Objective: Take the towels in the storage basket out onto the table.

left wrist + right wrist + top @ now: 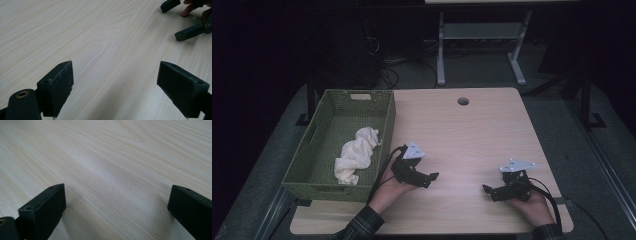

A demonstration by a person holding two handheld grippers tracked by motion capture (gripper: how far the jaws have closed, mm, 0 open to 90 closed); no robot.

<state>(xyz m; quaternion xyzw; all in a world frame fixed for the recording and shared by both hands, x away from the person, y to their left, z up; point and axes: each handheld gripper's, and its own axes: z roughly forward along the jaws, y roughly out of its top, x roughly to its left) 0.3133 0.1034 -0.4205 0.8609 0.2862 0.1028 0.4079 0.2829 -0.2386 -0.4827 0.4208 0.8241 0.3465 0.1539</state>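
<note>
Looks finished: the cream towel (356, 154) lies in the green basket (388, 122) at left; both grippers, left (430, 179) and right (488, 191), rest released on the bare bench (482, 130).

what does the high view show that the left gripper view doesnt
High view alone: a green basket at the table's left edge with a cream cloth inside, and the left gripper seen from outside. Left gripper view alone: its own two jaws close up, spread wide with bare wood between them. Both share: the table and the right gripper, which also sits at the upper right of the left gripper view.
</note>
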